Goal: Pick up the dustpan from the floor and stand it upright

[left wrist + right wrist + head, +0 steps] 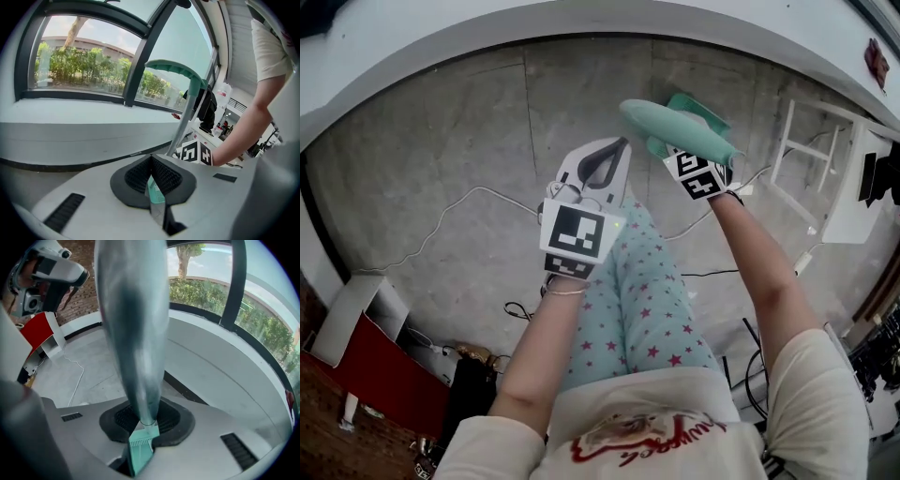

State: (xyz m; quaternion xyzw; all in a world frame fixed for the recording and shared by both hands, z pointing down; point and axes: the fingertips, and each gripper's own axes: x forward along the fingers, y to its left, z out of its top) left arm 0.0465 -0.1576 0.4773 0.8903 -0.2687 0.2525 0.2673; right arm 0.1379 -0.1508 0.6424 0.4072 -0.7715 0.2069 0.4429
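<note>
Pinching the dustpan handle (675,127), the right tongs (140,425) hold it just right of the left tongs (152,180), pressed together, over open concrete floor (441,141).

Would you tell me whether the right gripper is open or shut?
Shut: the jaws of the right gripper clamp the grey metal pole of the teal-handled dustpan, which rises from between them.
</note>
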